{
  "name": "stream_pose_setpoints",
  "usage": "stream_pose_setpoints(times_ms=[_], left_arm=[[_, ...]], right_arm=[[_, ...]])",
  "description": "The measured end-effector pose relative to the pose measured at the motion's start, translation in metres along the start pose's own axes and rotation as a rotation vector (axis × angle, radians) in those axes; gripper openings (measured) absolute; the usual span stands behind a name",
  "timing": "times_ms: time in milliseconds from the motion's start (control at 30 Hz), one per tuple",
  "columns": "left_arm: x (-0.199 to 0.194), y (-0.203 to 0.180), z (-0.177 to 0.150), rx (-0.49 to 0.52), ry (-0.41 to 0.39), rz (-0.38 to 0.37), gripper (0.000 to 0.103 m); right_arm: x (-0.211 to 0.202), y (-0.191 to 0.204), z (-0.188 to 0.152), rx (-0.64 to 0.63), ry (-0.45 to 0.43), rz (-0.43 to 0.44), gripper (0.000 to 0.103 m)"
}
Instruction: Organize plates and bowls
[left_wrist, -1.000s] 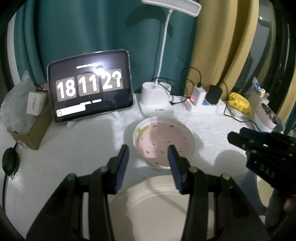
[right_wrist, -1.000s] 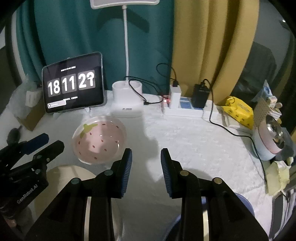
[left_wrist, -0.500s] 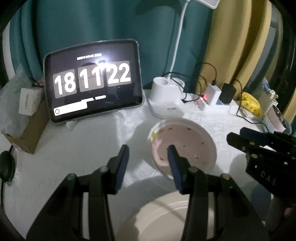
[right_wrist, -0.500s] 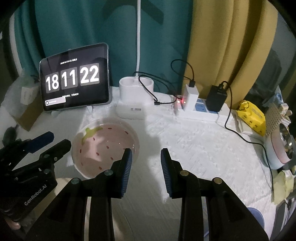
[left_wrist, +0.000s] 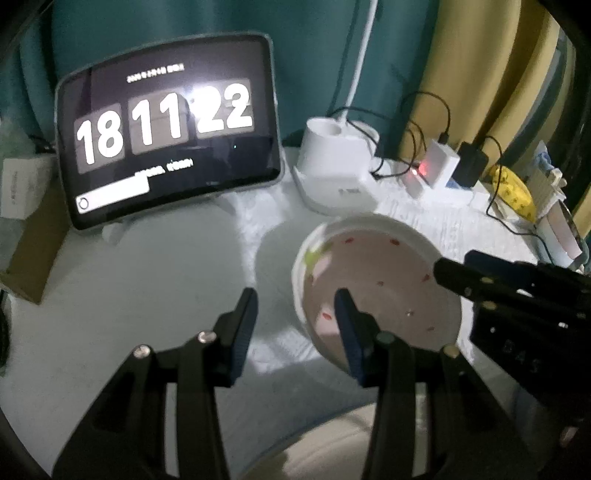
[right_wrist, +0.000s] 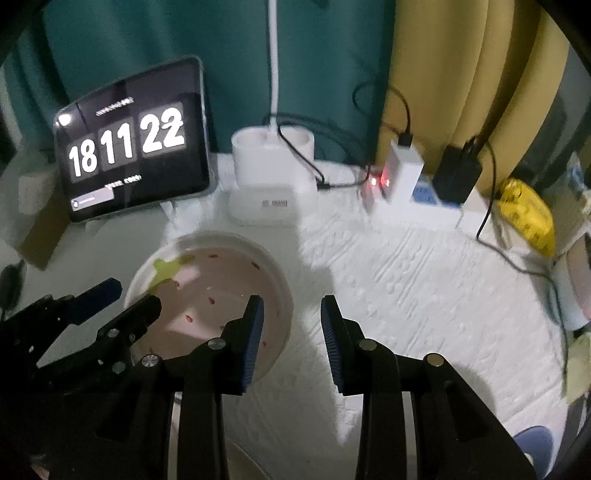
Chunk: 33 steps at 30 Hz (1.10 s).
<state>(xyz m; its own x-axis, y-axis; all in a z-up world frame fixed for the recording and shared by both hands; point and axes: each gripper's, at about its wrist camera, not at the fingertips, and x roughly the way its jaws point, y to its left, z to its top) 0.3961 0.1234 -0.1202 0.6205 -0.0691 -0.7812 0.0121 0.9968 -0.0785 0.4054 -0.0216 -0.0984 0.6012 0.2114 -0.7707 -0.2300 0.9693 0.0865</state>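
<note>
A pink bowl with strawberry print and white rim sits on the white cloth. My left gripper is open, its jaws on either side of the bowl's left rim, pads apart from it. My right gripper is open in the same way at the bowl's right rim. Whether the fingertips reach down to the rim I cannot tell. Each gripper shows in the other's view: the right gripper and the left gripper. A cream plate lies at the near edge, mostly hidden under the left gripper.
A tablet showing a clock stands at the back left beside a cardboard box. A white lamp base, a power strip with chargers and cables and a yellow packet line the back. A blue dish edge shows at the bottom right.
Both grippers have moved forward and down toward the pink bowl, which now looks larger and sits between them. Their jaws kept the same width.
</note>
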Motion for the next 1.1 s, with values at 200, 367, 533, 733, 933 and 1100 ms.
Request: stream_pose_setpoints(times_ms=[200, 367, 533, 733, 933, 1100], left_arm=[[0.014, -0.003, 0.002, 0.024, 0.055, 0.002, 0.045], [0.018, -0.004, 0.000, 0.023, 0.065, 0.011, 0.045], [0.023, -0.004, 0.000, 0.016, 0.071, 0.011, 0.045], [0.023, -0.008, -0.001, 0.027, 0.069, -0.004, 0.043], [0.022, -0.010, -0.003, 0.018, 0.047, -0.018, 0.025], [0.019, -0.011, -0.006, 0.020, 0.053, -0.017, 0.023]], right_arm=[[0.024, -0.005, -0.001, 0.063, 0.062, 0.032, 0.033], [0.039, -0.002, -0.004, 0.080, 0.105, 0.066, 0.033], [0.043, -0.001, -0.004, 0.090, 0.108, 0.070, 0.033], [0.047, -0.001, -0.005, 0.088, 0.127, 0.087, 0.016], [0.044, 0.002, -0.007, 0.079, 0.113, 0.113, 0.013], [0.037, 0.000, -0.011, 0.090, 0.098, 0.124, 0.013]])
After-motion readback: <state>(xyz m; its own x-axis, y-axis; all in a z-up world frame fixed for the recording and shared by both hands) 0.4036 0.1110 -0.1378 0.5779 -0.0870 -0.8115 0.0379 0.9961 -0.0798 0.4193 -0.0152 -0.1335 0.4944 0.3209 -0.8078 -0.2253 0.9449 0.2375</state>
